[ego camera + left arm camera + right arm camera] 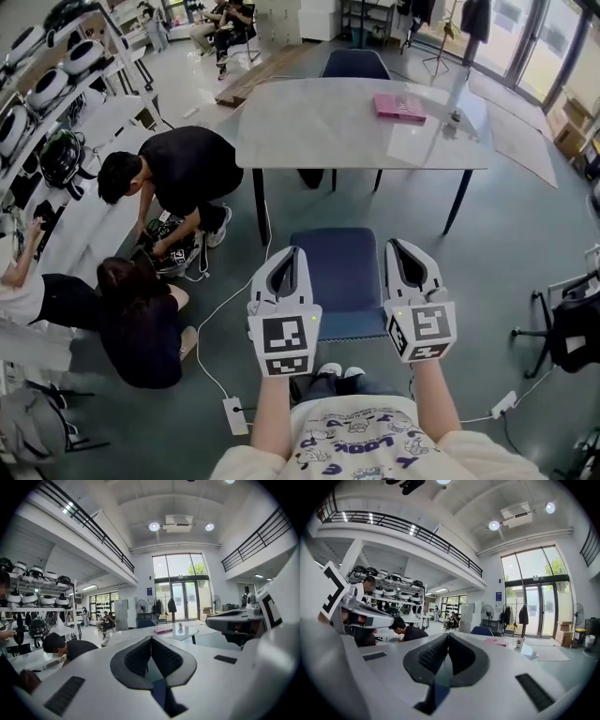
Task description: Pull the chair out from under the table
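The blue chair (342, 281) stands clear of the worktop (361, 131), a gap showing between the seat and the near edge. Bare grey floor lies open to its right, and the wearer's shoes (338, 372) are just behind it. The left tongs (292, 258) and right tongs (405, 251) are both closed and empty, held over the seat's two sides. Two people (178, 173) crouch at the left, and a power strip (235, 413) lies near them.

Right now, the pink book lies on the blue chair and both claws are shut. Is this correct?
No. The pink book lies on the grey table, not on the blue chair; the head view shows it. The left claw and right claw are shut.
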Motion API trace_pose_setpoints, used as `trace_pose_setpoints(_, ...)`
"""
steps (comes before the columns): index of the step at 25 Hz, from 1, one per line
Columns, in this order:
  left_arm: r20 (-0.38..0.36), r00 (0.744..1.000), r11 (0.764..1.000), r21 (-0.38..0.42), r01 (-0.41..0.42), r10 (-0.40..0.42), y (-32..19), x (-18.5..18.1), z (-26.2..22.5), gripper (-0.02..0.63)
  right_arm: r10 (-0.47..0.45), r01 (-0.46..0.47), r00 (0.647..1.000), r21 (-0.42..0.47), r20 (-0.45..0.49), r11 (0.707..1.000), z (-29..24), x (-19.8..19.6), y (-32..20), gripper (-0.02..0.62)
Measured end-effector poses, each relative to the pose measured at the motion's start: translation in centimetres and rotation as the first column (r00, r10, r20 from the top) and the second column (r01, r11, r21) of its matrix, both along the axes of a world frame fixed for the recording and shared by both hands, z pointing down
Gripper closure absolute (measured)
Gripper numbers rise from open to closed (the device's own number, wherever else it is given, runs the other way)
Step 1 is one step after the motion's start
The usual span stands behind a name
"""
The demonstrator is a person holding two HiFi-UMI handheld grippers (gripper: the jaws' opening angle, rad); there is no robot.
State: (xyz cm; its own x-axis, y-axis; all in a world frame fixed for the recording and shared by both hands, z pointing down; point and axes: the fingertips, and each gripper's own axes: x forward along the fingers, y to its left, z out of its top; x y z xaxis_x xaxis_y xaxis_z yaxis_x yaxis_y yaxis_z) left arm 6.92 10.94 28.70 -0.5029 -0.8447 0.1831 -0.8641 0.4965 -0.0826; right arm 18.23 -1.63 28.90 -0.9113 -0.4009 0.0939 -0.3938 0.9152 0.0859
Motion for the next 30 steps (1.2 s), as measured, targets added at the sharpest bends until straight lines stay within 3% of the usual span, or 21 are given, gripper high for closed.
trace_pose_setpoints(10,-0.018,1.0,1.0,0.015,0.013,-0.013,-0.4,3.5,-0.7,0.586,0.026,-0.026,1.0,-0.021,0.014,0.999,-0.7,3.5,-0.6,0.591)
trace_pose_setpoints(30,-0.033,0.999,1.0,-0.017,-0.014,0.013,-1.5,5.8,-0.2,0.586,0.05,-0.05,0.999,-0.036,0.018,0.998,-0.6,5.9,-1.6,0.591)
